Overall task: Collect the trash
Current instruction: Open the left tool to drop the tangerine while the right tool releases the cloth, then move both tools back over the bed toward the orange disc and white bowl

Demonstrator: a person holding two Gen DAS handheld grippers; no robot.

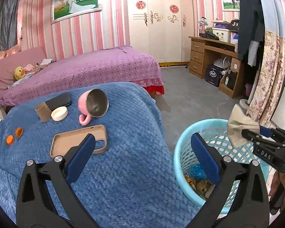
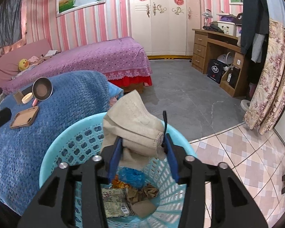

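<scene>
We see the jaws of the right gripper (image 2: 142,144) drawn narrow and clamped on a mask (image 2: 132,121), while the left gripper (image 1: 142,152) holds its jaws wide apart with nothing between them.

The mask is a beige face mask of soft pleated fabric, crumpled and folded over, with stitched edges and a dark ear loop standing up at its right side. We see it held over the open mouth of the basket (image 2: 53,144), a round, pale blue plastic bin whose wall is pierced by a lattice of small openings. Inside lie a crinkled blue wrapper (image 2: 132,175), a printed packet (image 2: 116,202) with a barcode and brown crumpled paper (image 2: 149,191).

Beside the basket we see a blanket (image 1: 114,171) of thick blue knit with a waffle texture. On it rest a tan, round-cornered phone case (image 1: 66,142), a pink mug (image 1: 93,107) tipped on its side with a metal interior, a cardboard tube (image 1: 42,112), a shallow cream lid (image 1: 59,113), a dark phone (image 1: 59,99) and two orange caps (image 1: 14,135).

The right gripper points forward and downward into the basket, its blue pads pressing the mask from both sides. The left gripper hovers above the blanket edge, one finger over the phone case, the other over the basket rim.
</scene>
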